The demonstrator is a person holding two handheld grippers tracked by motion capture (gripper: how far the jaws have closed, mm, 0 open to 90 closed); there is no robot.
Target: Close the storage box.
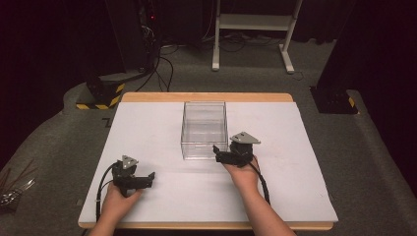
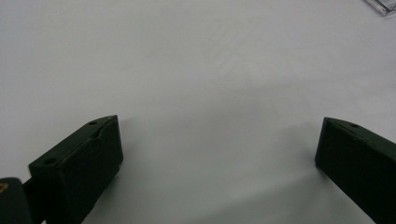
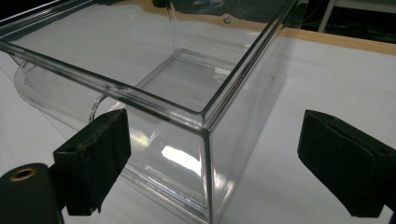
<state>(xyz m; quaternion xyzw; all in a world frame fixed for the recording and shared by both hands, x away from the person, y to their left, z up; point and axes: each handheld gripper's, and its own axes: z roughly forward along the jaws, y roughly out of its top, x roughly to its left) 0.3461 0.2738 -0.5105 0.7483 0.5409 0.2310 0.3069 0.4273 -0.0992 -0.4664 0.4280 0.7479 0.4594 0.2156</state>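
Observation:
An empty clear plastic box [image 1: 204,130] stands at the middle of the white table top [image 1: 147,123]. My right gripper [image 1: 217,151] is at the box's near right corner, open; in the right gripper view the corner of the box [image 3: 205,154] stands between the spread jaws of that gripper [image 3: 215,119], and I cannot tell if they touch it. My left gripper [image 1: 150,178] rests low over the table at the near left, pointing right, apart from the box. In the left gripper view that gripper [image 2: 219,128] is open over bare white surface, with a box corner [image 2: 383,5] at top right.
The white sheet lies on a wooden board with its edge [image 1: 206,97] showing at the back. On the grey floor beyond are a white desk frame [image 1: 253,22], a yellow-striped black base [image 1: 101,96], cables [image 1: 164,69] and a dark stand [image 1: 334,98].

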